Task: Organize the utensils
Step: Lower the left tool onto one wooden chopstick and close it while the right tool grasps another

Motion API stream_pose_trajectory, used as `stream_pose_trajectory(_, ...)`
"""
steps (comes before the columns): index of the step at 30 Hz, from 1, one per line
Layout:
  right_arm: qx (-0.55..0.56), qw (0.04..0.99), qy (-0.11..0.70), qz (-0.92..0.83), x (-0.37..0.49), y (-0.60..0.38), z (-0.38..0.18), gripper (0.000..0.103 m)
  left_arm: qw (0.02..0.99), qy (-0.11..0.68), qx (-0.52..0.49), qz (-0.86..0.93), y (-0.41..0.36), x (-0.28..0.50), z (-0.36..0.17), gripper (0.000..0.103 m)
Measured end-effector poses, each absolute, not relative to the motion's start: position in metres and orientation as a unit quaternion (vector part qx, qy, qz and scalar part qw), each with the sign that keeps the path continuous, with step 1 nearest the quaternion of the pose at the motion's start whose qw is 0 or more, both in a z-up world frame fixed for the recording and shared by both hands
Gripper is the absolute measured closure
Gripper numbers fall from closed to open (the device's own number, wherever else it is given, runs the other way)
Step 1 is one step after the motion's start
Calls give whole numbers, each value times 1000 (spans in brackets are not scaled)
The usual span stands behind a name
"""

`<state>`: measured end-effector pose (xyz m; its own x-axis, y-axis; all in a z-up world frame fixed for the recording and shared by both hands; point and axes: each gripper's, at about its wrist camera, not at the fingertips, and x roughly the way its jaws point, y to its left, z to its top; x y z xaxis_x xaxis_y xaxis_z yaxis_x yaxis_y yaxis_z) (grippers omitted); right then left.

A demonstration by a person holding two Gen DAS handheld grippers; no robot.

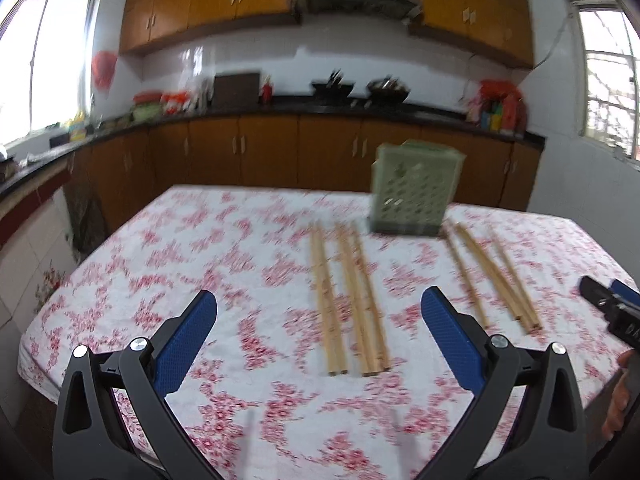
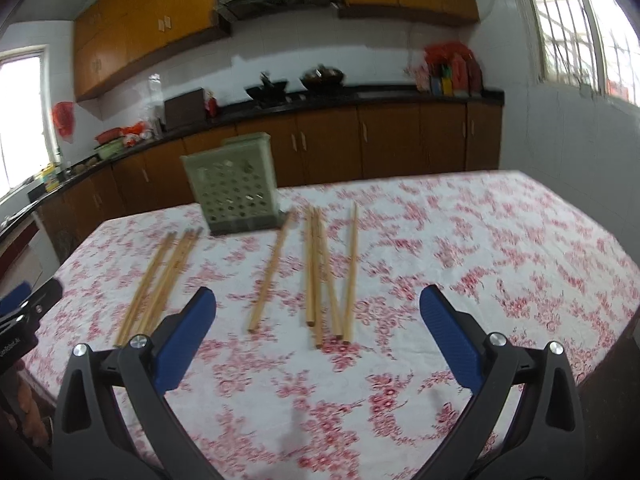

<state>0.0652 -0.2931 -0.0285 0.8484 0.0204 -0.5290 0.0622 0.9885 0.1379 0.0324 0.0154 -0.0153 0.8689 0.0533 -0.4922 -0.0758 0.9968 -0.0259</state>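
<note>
Both jaws spread wide and empty above the table, chopsticks not yet gathered.

My left gripper (image 1: 319, 312) should drop low and close across the near ends of the left chopsticks (image 1: 348, 300), which lie at my 12 o'clock, just beyond my tips. From my right gripper (image 2: 318, 312) the right chopsticks (image 2: 328, 276) sit at 12, a lone stick (image 2: 270, 272) at 11. The green holder (image 2: 232, 184) stands upright farther off at 11, on the floral tablecloth (image 2: 480, 240).
</note>
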Motion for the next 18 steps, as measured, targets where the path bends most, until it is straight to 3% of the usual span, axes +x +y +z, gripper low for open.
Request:
stream_pose_trajectory(4,86,939,331,-33,103,-310,-39,5,942,324,-44,73,41,62,-27,2)
stream_pose_trajectory(11,122,898,422,-29,171,-326,-72,49,922,376,-62,70,61,85,-41,2)
stream_pose_trajectory(15,107,890,443,-34,196,-320,-88,60,914,396,-76,50,65,95,-47,3)
stream_pose_trajectory(16,98,888,449,-35,201,-317,-93,62,913,398,-80,46,66,98,-47,4)
stream_pose_trajectory(18,80,890,447,-42,207,-315,-95,74,909,406,-84,37,65,106,-50,17)
